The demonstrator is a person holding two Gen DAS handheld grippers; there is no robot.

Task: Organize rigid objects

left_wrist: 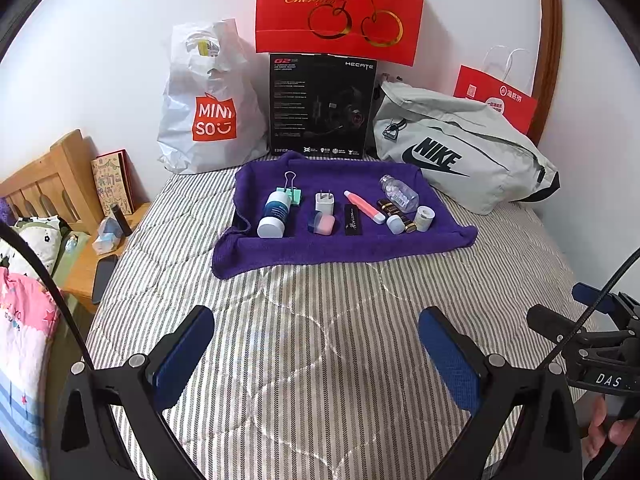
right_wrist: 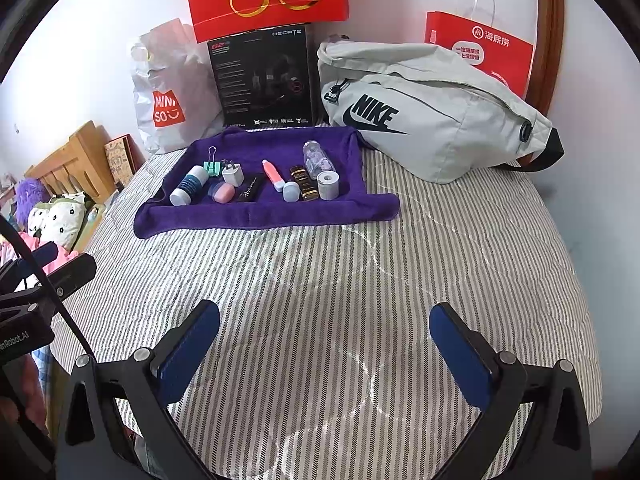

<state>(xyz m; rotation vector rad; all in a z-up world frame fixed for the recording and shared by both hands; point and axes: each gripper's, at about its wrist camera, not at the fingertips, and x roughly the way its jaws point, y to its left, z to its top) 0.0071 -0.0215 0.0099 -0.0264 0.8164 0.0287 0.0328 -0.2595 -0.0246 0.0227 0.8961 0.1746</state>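
Small rigid items point(left_wrist: 340, 210) are seen ranged on the purple towel point(left_wrist: 280, 252), well ahead of both spread, empty grippers point(left_wrist: 316, 356) point(right_wrist: 324, 352); either stage fits.

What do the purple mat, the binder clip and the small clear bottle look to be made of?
Purple mat: soft knitted or terry cloth, matte, with rumpled folded edges. Binder clip: probably painted metal, mint-green body with shiny wire handles. Clear bottle: transparent plastic or glass, cannot tell which; glossy, contents show through.
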